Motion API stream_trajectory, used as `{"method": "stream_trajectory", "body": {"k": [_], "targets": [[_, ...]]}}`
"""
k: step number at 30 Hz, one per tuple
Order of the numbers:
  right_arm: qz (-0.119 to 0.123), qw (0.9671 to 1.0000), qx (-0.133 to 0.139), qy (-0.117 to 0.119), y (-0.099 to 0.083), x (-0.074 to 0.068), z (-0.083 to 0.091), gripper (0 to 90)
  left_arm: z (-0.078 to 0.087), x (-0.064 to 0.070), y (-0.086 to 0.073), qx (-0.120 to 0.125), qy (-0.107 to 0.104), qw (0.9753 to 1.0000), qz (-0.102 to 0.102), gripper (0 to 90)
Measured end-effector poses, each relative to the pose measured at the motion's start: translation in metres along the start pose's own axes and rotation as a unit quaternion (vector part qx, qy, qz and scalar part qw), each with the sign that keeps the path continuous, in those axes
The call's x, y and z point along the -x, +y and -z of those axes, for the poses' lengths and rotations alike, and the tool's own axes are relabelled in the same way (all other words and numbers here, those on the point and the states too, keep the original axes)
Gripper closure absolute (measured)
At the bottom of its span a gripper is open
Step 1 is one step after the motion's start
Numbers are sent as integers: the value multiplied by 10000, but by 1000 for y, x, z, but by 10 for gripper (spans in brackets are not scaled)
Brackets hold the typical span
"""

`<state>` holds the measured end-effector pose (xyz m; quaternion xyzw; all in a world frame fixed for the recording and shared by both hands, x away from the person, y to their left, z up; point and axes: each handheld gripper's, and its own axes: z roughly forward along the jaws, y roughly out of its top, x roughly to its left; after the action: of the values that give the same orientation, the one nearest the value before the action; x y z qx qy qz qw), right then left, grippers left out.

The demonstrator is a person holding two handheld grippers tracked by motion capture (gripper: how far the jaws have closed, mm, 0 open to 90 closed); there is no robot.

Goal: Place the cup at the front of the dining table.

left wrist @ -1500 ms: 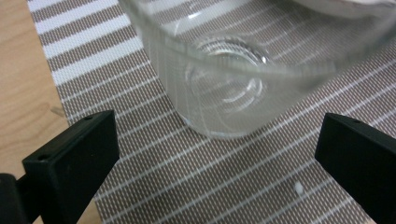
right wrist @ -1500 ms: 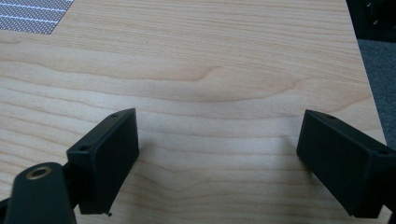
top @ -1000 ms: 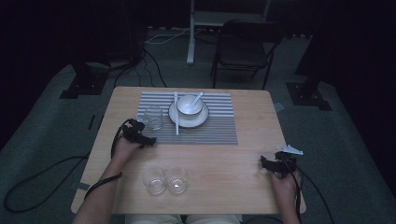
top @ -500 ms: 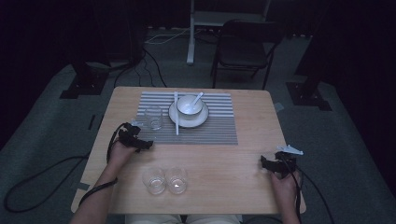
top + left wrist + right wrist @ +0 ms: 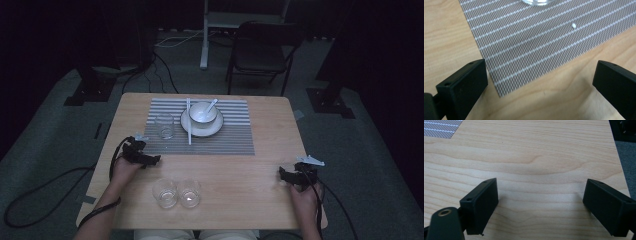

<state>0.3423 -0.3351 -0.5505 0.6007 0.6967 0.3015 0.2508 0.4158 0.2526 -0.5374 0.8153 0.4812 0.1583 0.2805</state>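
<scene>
So, the left gripper [image 5: 150, 161] is being held wide open with nothing between its jaws, hovering low over the near-left corner of the striped placemat [image 5: 544, 42]. In the left gripper view the base of a glass [image 5: 537, 2] is being glimpsed at the top edge, well clear of the jaws. From the high view, that glass on the mat [image 5: 164, 125] is being left standing upright just left of the plate [image 5: 192, 131], with the bowl [image 5: 203, 113] and spoon sitting on it and a chopstick-like stick [image 5: 189, 121] lying along the plate's left side.

The right gripper [image 5: 284, 176] is also being held fully open and empty, parked over bare wood near the right edge of the table [image 5: 544, 152].

Two more glasses [image 5: 176, 193] are being kept side by side, touching or nearly so, at the front of the table, near the left hand.

Best guess: one of those front glasses is being lined up next. For a clean grab, the jaws should be kept spread wide while being swung round, the nearer glass should be approached from its outer side so the neighbour isn't being knocked, and the squeeze should be applied slowly around the middle of the wall, since clear glass is slippery.
</scene>
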Motion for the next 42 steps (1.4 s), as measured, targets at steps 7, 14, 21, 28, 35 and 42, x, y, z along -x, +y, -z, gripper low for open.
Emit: {"method": "stream_trajectory", "body": {"k": [7, 14, 21, 28, 35, 42], "targets": [[-1, 10000, 0, 0, 0, 0, 0, 122, 12, 0, -13, 165, -36, 9998, 101, 0], [-1, 10000, 0, -1, 0, 0, 0, 122, 23, 3, -26, 247, 12, 9997, 39, 0], [-5, 10000, 0, -4, 0, 0, 0, 122, 33, 3, -39, 284, -40, 9996, 63, 0], [-4, 10000, 2, -5, 0, 0, 0, 122, 41, 7, -50, 374, -46, 9993, 22, 0], [-4, 10000, 2, -5, 0, 0, 0, 122, 47, 10, -62, 404, 3, 9992, 13, 0], [-7, 10000, -3, -11, 0, 0, 0, 122, 60, 9, -75, 538, 12, 9984, 195, 0]]}}
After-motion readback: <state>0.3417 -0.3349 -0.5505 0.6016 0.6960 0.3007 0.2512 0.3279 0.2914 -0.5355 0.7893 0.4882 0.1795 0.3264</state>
